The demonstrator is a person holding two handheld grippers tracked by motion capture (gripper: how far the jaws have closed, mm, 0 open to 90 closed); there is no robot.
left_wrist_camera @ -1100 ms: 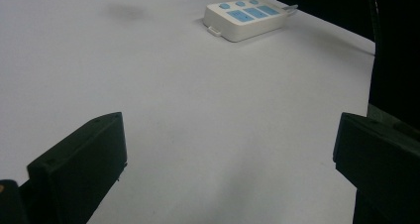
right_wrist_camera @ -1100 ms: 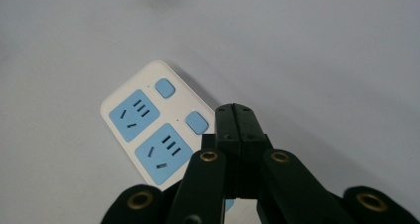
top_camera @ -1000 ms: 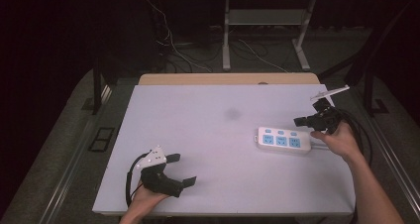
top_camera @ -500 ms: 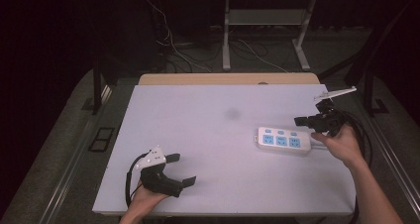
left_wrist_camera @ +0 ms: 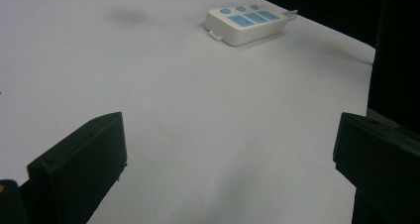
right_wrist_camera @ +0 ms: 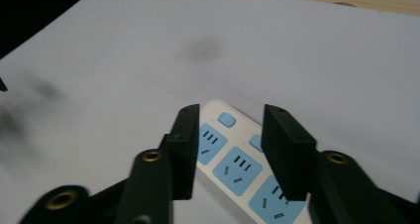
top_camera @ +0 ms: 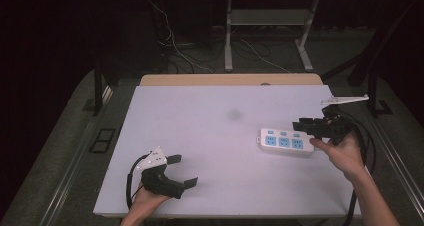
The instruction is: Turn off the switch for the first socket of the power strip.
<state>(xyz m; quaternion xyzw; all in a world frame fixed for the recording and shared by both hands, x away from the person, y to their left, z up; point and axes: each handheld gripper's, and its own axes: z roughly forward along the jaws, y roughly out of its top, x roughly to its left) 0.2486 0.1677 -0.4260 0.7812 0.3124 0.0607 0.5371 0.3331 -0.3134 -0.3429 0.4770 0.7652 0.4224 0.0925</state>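
A white power strip (top_camera: 286, 142) with blue sockets lies flat on the right half of the white table (top_camera: 200, 116). In the left gripper view the power strip (left_wrist_camera: 247, 23) lies far off; in the right gripper view the power strip (right_wrist_camera: 233, 164) sits just under the jaws. My right gripper (top_camera: 301, 124) hovers over the strip's right end. Its jaws have just been opening, and the right gripper (right_wrist_camera: 232, 112) stands partly open with nothing pressed between the pads. My left gripper (top_camera: 185, 170) rests at the front left, and the left gripper (left_wrist_camera: 228, 130) stands wide open over bare table.
A wooden strip (top_camera: 230, 79) runs along the table's far edge. Cables and a metal stand (top_camera: 270, 41) are on the dark floor behind. A faint grey smudge (top_camera: 234, 114) marks the middle of the table.
The right hand and its gripper have drifted slightly toward the near side over the strip's right end. The power strip and the left gripper have stayed in place.
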